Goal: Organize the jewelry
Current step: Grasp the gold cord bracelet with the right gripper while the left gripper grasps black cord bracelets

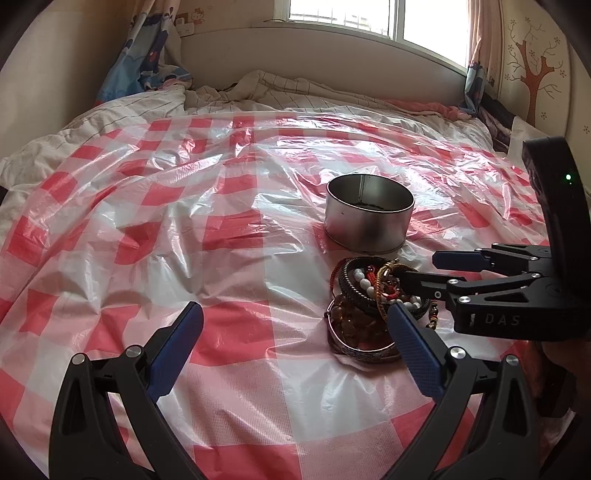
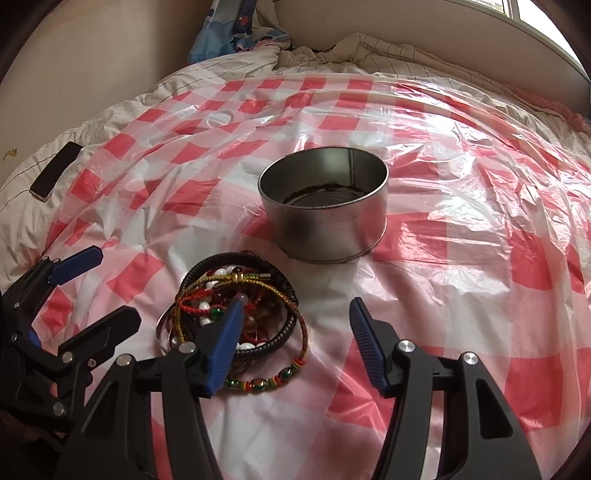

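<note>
A tangled pile of bracelets (image 2: 236, 295), beaded, braided and metal, lies on the red-and-white checked plastic sheet (image 2: 461, 258), just in front of a round metal tin (image 2: 325, 229) that looks empty. My right gripper (image 2: 295, 306) stands partly open; its left finger rests over the pile and its right finger is out over bare sheet, and neither pad presses anything. In the left wrist view the pile (image 1: 364, 295) lies beside my right fingertip, the tin (image 1: 365, 229) stands behind it, and the right gripper (image 1: 421, 266) reaches in from the right. My left gripper (image 1: 293, 310) is wide open and holds nothing.
The sheet covers a bed with a rumpled white quilt (image 1: 258, 92) at the back. A dark phone (image 2: 57, 170) lies on the quilt at the left. A window (image 1: 369, 18) and curtains stand behind the bed. The left gripper (image 2: 99, 291) shows at the left of the right wrist view.
</note>
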Demonstrator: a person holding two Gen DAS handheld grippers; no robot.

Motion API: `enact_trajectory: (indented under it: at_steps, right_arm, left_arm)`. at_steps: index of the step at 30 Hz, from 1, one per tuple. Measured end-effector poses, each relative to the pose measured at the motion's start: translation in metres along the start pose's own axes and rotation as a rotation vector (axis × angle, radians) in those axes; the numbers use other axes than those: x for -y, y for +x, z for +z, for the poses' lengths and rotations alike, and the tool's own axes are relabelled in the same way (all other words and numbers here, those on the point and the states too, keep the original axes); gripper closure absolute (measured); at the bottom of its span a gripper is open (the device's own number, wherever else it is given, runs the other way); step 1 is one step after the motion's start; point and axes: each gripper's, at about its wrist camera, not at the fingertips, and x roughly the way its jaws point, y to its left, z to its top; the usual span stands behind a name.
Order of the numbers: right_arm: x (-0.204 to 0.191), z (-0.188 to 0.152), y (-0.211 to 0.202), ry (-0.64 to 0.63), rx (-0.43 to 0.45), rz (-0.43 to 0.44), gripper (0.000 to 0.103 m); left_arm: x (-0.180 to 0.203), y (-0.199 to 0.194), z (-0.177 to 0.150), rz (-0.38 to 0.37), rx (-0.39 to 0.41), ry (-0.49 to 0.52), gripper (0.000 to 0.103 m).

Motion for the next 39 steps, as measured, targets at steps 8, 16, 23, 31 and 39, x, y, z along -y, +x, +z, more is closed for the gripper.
enact_trajectory:
  at_steps: [8,16,23,31,39]
  right_arm:
    - [0.011,0.004,0.002,0.053,-0.006,0.066,0.094]
    - [0.022,-0.006,-0.049,0.124,0.094,0.046,0.098]
    - [0.054,-0.024,-0.070,0.228,0.115,-0.022,0.098]
    - [0.064,-0.025,-0.070,0.261,0.136,-0.069,0.098]
    - [0.056,-0.025,-0.055,0.220,0.096,-0.109,0.047]
  left_arm:
    - [0.001,0.006,-0.001,0.013,-0.018,0.005,0.007]
    - [0.001,0.007,0.016,-0.038,-0.019,0.012,0.007]
    - [0.018,0.044,0.044,-0.165,-0.102,0.079,0.043]
    - [0.035,0.070,0.037,-0.177,-0.171,0.174,0.078]
    - [0.025,0.055,0.041,-0.242,-0.153,0.139,0.094]
